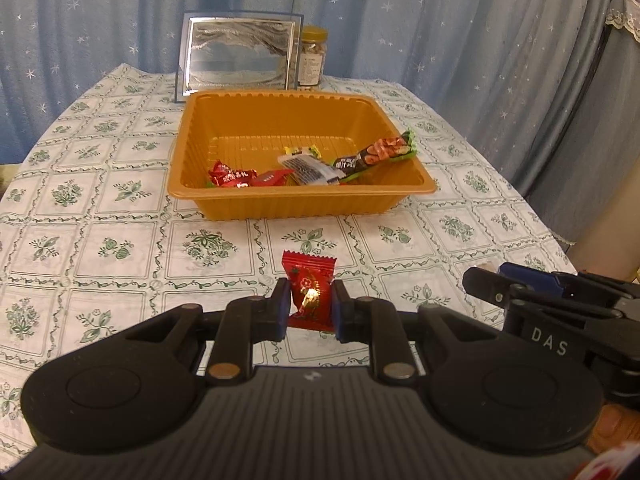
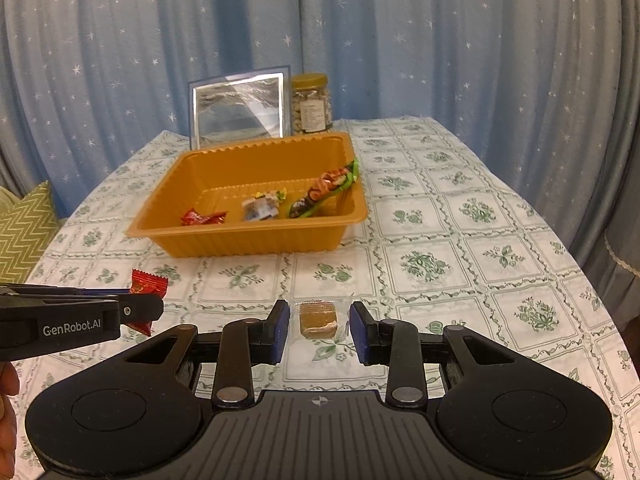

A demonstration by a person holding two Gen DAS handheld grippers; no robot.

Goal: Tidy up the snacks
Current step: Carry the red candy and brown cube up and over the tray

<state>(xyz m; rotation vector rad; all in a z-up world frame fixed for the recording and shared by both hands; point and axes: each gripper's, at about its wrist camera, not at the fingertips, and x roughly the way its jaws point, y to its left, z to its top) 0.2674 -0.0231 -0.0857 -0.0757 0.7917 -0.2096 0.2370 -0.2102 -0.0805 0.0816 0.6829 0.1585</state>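
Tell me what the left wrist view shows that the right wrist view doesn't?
Only the left wrist view shows the left tongs head-on, pinching a red candy. Only the right wrist view shows the brown candy in clear wrap between the right tongs, and a zigzag cushion. Both show the orange tray of snacks, a picture frame and a jar.

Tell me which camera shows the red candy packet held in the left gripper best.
The left wrist view: the red candy packet sits centred and close, pinched between the left gripper pads, front fully visible. The right wrist view shows it only at the left side, partly hidden behind a gripper finger.
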